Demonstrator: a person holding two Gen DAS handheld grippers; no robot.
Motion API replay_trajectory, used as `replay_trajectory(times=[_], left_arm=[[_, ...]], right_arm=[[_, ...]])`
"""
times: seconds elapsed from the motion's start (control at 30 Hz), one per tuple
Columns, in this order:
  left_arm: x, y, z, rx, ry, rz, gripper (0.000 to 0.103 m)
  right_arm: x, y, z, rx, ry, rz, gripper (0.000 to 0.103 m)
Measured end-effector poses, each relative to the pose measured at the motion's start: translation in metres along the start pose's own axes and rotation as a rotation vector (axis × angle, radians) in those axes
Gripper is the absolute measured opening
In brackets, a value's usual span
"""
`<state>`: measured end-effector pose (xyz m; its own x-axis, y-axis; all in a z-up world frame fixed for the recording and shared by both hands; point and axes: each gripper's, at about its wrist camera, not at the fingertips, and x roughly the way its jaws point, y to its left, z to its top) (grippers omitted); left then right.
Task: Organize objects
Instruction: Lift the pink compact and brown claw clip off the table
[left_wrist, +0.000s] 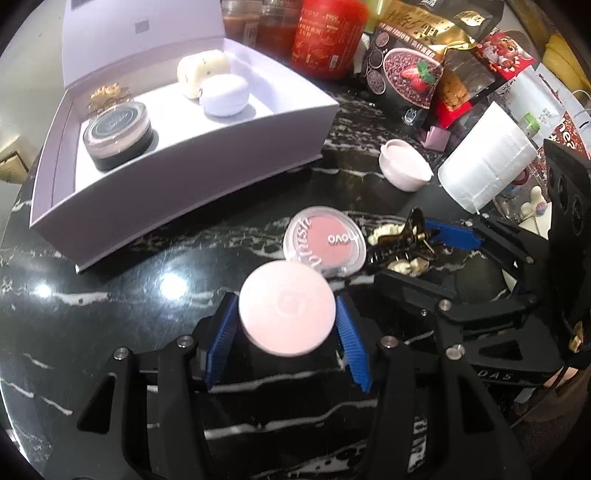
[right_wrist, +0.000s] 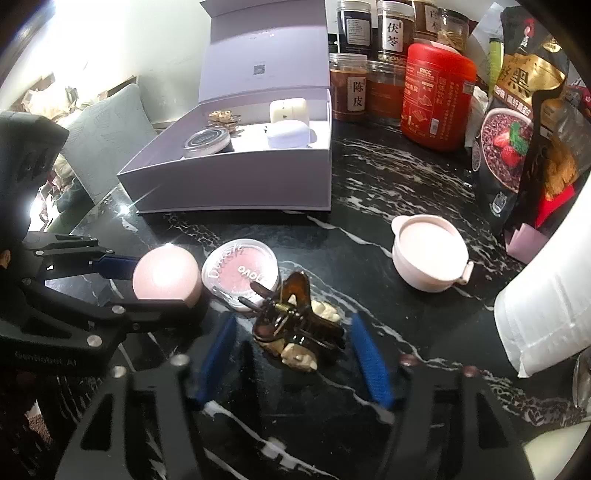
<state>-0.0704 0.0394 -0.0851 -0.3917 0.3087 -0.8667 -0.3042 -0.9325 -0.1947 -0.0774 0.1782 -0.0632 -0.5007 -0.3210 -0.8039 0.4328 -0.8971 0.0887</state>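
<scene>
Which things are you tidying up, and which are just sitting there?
Tidying: pink compact in the left tool, blush, hair clip between the right tool's open fingers, box.
Just there: red jar, snack bags, paper roll.

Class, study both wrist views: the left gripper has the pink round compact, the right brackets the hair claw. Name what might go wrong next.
1. The left gripper pinches the pink compact only by its rounded edges; it may slip out.
2. The blush compact lies against it and could get knocked.
3. The right gripper stands open around the irregular hair claw, which may twist when squeezed.
</scene>
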Motion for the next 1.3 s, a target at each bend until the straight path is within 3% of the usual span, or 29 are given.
replay_trajectory(times=[0.23,0.33,0.37,0.43,0.53,0.6,0.97,1.3], left_arm=[[0.006,-0.005,0.0,0.04,-0.031,-0.036,0.071],[0.006,-0.007,-0.003,0.06,-0.046,-0.024,0.073],[0.005,-0.008,-0.004,0.073,-0.05,-0.012,0.073],[0.006,-0.011,-0.006,0.096,-0.053,0.013,0.072],[0.006,-0.016,-0.01,0.147,-0.066,0.102,0.06],[0.004,-0.015,-0.012,0.15,-0.078,0.118,0.049],[-0.003,-0.003,-0.014,0.082,-0.068,0.074,0.049],[-0.033,0.006,-0.018,0.055,-0.123,0.109,0.049]], right_arm=[[0.006,-0.005,-0.001,0.036,-0.029,-0.016,0.068],[0.005,-0.005,-0.001,0.032,-0.049,-0.011,0.051],[0.005,-0.004,-0.001,0.032,-0.049,-0.012,0.051],[0.004,-0.004,-0.001,0.033,-0.051,-0.009,0.051],[0.004,-0.003,-0.001,0.029,-0.048,-0.01,0.051],[0.004,-0.003,-0.002,0.029,-0.048,-0.01,0.051],[-0.001,0.0,-0.007,0.024,-0.036,-0.014,0.051],[-0.019,0.018,-0.008,-0.015,-0.046,-0.012,0.051]])
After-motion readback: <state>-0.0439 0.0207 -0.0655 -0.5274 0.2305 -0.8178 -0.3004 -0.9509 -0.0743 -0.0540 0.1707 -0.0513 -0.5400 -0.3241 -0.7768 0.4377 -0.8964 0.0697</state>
